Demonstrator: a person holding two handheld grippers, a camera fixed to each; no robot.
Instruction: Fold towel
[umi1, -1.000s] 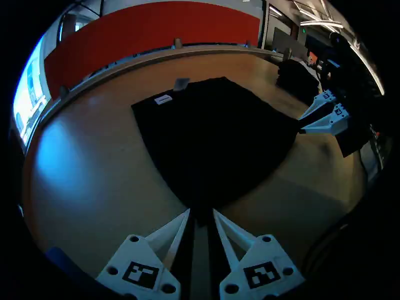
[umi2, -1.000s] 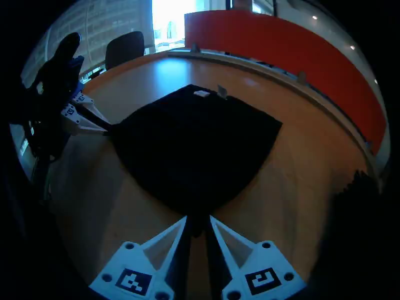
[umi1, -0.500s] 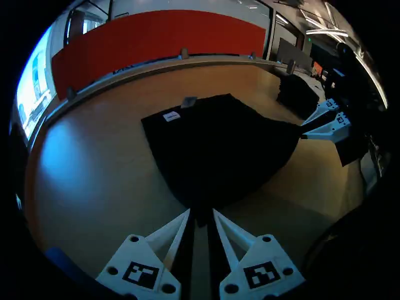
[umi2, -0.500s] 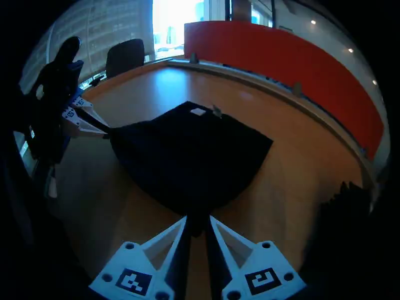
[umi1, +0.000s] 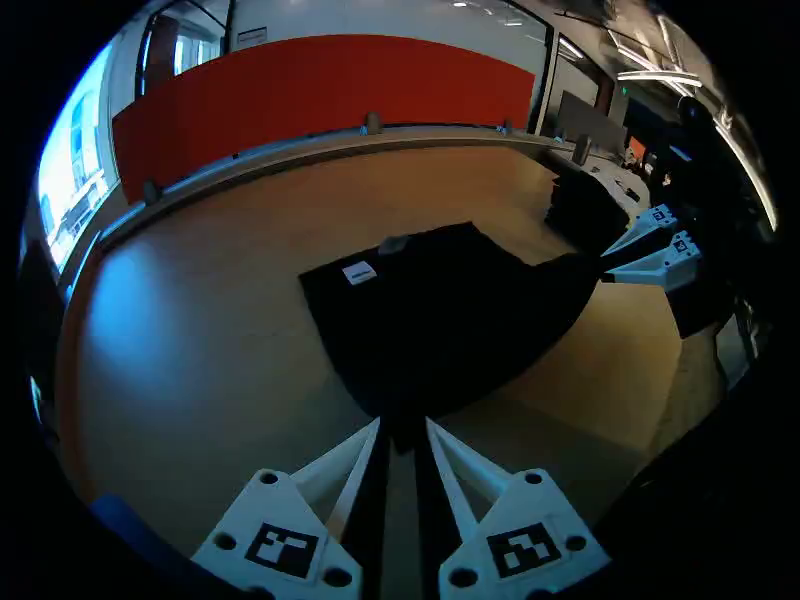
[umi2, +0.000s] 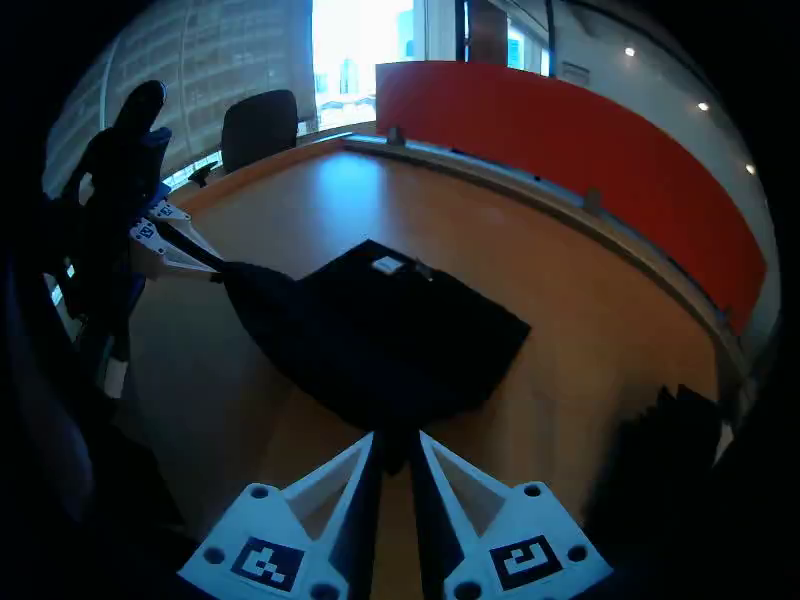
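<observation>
Left gripper view: left gripper (umi1: 403, 432) at bottom centre, jaws nearly together and clamped on a corner of the black towel (umi1: 450, 310). From there the towel fans out towards mid-frame, and its far part lies flat on the wooden table (umi1: 200, 330). A small white label (umi1: 358, 272) sits on the towel's far left corner. At the right edge we see the right gripper (umi1: 640, 258), its fingertips touching another corner of the cloth.

Right gripper view: the right gripper sits at bottom centre, jaws likewise pinched on a towel corner. The left gripper is at upper left, held by a dark-sleeved arm (umi2: 110, 190). We note the near edge of the towel spans between the two grippers. A red partition (umi2: 600, 170) runs along the table's far rim, and an office chair (umi2: 258, 125) stands at upper left
</observation>
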